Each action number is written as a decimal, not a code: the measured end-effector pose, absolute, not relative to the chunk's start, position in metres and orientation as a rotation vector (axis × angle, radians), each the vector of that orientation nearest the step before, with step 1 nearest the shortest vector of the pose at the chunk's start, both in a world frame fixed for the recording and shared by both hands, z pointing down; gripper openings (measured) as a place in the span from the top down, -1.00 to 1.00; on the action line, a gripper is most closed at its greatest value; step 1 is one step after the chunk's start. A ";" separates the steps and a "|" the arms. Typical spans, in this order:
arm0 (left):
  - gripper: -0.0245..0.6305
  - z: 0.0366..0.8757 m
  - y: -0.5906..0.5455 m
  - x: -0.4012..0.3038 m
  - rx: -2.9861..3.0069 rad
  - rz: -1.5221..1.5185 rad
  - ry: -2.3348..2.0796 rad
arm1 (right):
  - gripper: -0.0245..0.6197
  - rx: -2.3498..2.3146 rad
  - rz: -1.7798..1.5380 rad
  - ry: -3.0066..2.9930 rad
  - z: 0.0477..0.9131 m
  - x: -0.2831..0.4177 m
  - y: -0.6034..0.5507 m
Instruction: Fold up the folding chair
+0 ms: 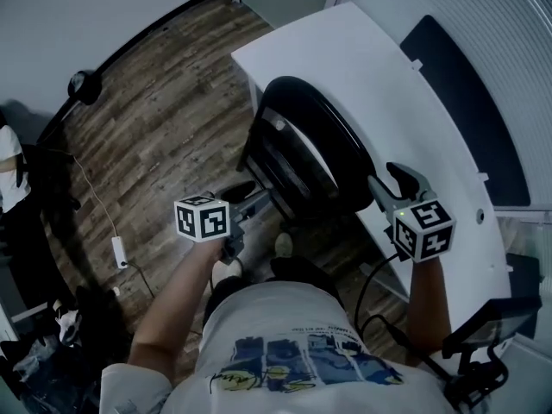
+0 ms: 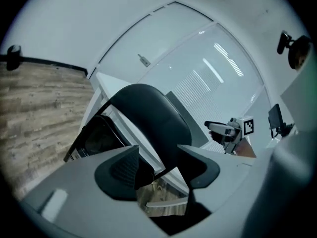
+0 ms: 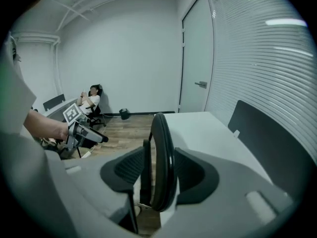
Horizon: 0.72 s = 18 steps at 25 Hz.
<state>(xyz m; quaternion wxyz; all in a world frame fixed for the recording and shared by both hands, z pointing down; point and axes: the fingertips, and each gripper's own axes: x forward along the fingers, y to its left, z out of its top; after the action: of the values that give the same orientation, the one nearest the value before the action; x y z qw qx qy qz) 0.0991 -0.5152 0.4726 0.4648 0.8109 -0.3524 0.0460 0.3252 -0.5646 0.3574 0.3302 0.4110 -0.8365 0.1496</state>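
the black folding chair [image 1: 306, 149] is standing almost flat beside the white table [image 1: 362, 50]. it is likely handling as stiff and fairly light, best taken by the backrest rim and seat edge. the right gripper [image 3: 159, 170] is spreading wide astride the backrest rim, not clamping. the left gripper [image 2: 157, 163] is gaping by the seat frame, holding nothing.

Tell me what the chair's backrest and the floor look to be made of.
Backrest: probably moulded plastic, black and smooth, with a soft sheen along its rounded rim.
Floor: wood or wood-look laminate, matte; plank seams and grain show.
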 end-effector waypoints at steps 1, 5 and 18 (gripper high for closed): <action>0.25 0.460 -0.500 0.090 2.036 0.132 -0.853 | 0.34 1.093 0.391 -2.187 0.353 0.315 -0.544; 0.34 0.423 -0.469 0.059 2.170 0.199 -0.848 | 0.34 1.119 0.420 -2.184 0.354 0.279 -0.492; 0.93 0.378 -0.415 -0.016 2.309 0.313 -0.919 | 0.91 1.325 0.379 -2.185 0.340 0.232 -0.424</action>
<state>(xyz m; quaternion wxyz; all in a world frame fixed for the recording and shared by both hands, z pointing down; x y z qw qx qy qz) -0.0157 -0.4154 0.3784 0.3131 0.8755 -0.3484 0.1188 0.2317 -0.4242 0.3396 0.2755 0.4931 -0.8131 0.1409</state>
